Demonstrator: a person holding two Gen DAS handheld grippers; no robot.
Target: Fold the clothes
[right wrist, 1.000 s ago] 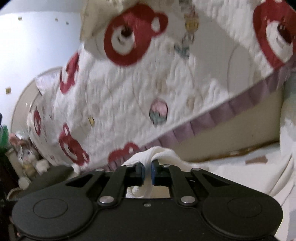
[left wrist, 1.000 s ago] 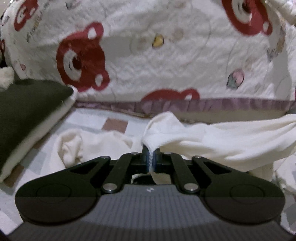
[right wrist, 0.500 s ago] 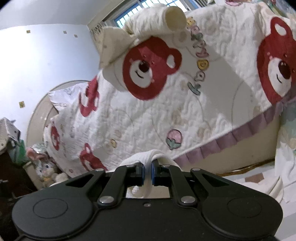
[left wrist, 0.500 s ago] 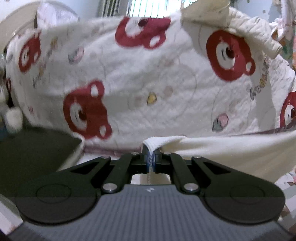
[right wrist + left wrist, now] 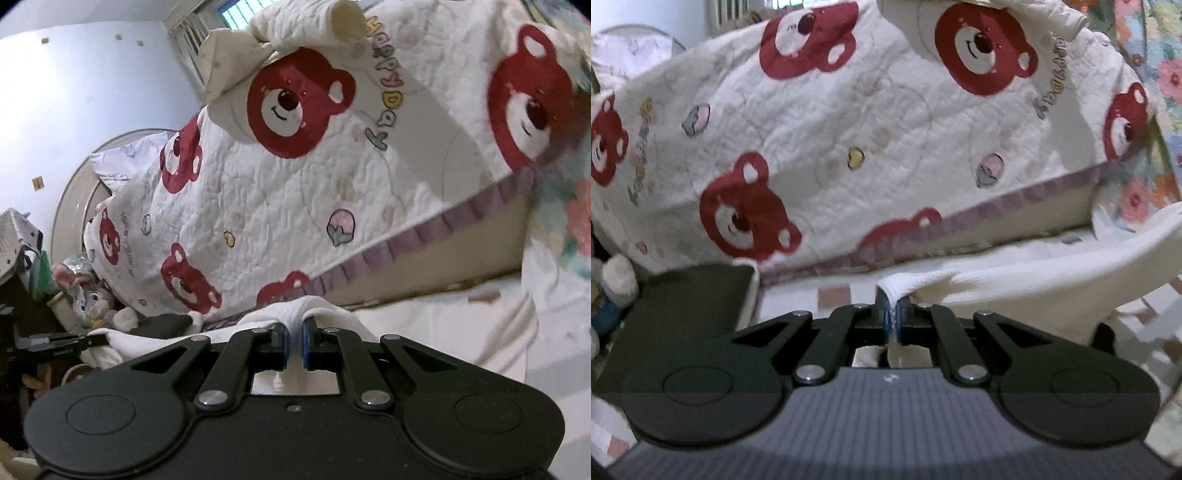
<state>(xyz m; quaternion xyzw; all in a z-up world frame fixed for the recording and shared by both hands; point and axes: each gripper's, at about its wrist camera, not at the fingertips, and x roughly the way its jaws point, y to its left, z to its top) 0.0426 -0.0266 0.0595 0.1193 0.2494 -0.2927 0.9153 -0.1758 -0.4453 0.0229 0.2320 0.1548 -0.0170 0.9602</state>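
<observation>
A cream-white garment point(image 5: 1027, 284) hangs stretched in the air between my two grippers. My left gripper point(image 5: 893, 310) is shut on one folded edge of it; the cloth runs off to the right and sags above the bed. In the right wrist view the same cream-white garment point(image 5: 306, 308) bunches over my right gripper point(image 5: 293, 343), whose blue pads point(image 5: 307, 345) are shut on a fold of it. From there the cloth trails left toward the other gripper point(image 5: 59, 345), seen small at the left edge.
A white quilt with red bears point(image 5: 871, 140) is heaped behind, with a purple hem point(image 5: 997, 214). A dark folded cushion point(image 5: 679, 306) lies at the left. The checked bedsheet point(image 5: 831, 295) shows below. Stuffed toys point(image 5: 88, 299) and clutter sit at the far left, floral fabric point(image 5: 1160, 88) at the right.
Both grippers have risen with the garment, lifting it off the bedsheet so it hangs taut. The left wrist has rolled, tilting the quilt in its view; the right hand also moved sideways.
</observation>
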